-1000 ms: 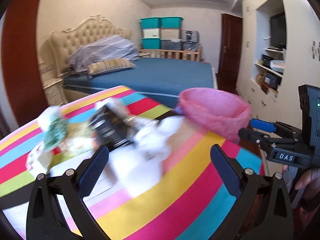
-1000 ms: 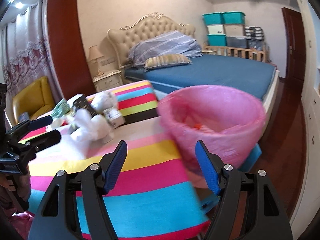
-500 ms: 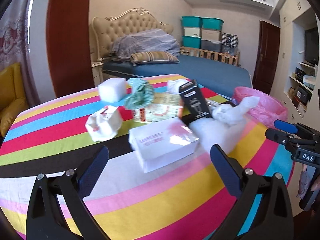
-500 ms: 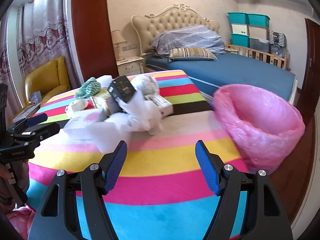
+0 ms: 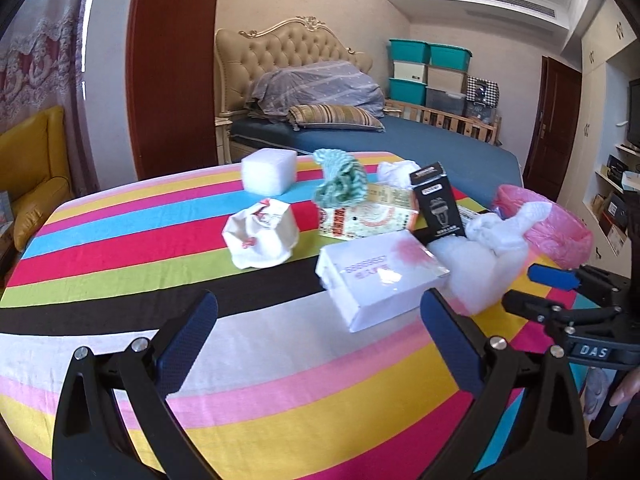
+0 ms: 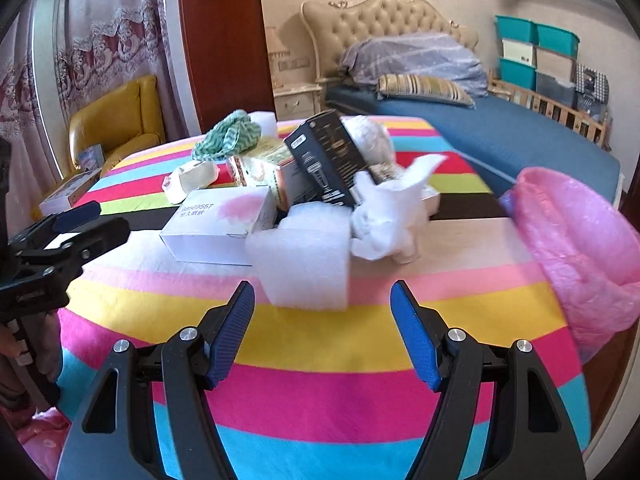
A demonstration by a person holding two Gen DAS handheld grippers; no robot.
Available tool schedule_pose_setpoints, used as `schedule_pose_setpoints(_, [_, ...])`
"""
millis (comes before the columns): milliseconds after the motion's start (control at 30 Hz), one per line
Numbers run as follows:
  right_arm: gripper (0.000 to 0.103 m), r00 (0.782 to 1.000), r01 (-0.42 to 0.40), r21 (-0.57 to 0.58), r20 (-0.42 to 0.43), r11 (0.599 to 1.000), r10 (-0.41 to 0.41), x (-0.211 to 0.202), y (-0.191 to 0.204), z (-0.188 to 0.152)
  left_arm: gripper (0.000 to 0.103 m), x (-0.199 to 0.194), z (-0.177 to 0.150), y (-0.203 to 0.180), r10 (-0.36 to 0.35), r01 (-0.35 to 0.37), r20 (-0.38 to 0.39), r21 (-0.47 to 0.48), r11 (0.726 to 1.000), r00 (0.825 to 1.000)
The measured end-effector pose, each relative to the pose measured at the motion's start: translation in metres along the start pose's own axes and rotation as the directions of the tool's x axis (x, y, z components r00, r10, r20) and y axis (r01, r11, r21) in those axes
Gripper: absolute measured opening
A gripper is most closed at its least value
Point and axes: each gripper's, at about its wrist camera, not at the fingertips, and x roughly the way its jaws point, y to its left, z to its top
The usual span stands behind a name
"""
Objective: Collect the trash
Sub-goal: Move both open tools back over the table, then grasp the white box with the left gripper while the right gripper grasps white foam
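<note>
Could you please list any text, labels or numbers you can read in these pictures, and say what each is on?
"DAS": label on the right tool body.
"68669557", roughly, above small unreadable characters: white box.
Black box: print too small.
Yellow printed carton: print blurred.
Crumpled white wrapper: red marks, unreadable.

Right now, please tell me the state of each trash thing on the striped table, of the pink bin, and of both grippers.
Left gripper: open, empty.
Right gripper: open, empty.
Pink plastic-lined bin: open, at the table edge.
White flat cardboard box: closed, lying flat.
Black tall carton: tilted, leaning on the pile.
White crumpled paper bag: crushed.
White foam block: upright, nearest the right gripper.
Green knitted cloth: bunched up.
</note>
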Motion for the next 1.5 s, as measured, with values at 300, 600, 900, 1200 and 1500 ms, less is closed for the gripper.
schedule_pose_setpoints(300, [0.062,0.996,0.057,-0.02,-0.068,0.998,-0.058,0.034,0.017,0.015,0.098,0.003,0.001,0.011,0.003,-0.003,-0.013,-0.031,0.999,1.0])
schedule_pose_setpoints(600, [0.049,1.0,0.006,-0.002,0.02,1.0,-0.006,0.006,0.01,0.007,0.098,0.016,0.002,0.0,-0.02,0.02,-0.067,-0.01,1.0,0.998])
schedule_pose_setpoints(900, [0.049,0.984,-0.035,-0.017,0.171,0.999,0.037,-0.054,-0.009,0.001,0.098,0.045,0.01,-0.027,-0.06,0.056,-0.133,-0.034,0.998,0.989])
schedule_pose_setpoints(1200, [0.049,0.975,-0.053,0.033,0.216,0.998,0.045,-0.07,-0.035,-0.006,0.098,0.075,0.018,-0.06,-0.057,0.042,-0.19,-0.081,0.996,0.98])
schedule_pose_setpoints(1500, [0.049,0.976,-0.061,0.073,0.212,0.995,0.044,-0.066,-0.046,-0.011,0.098,0.096,0.023,-0.07,0.036,-0.053,-0.251,-0.065,0.996,0.967])
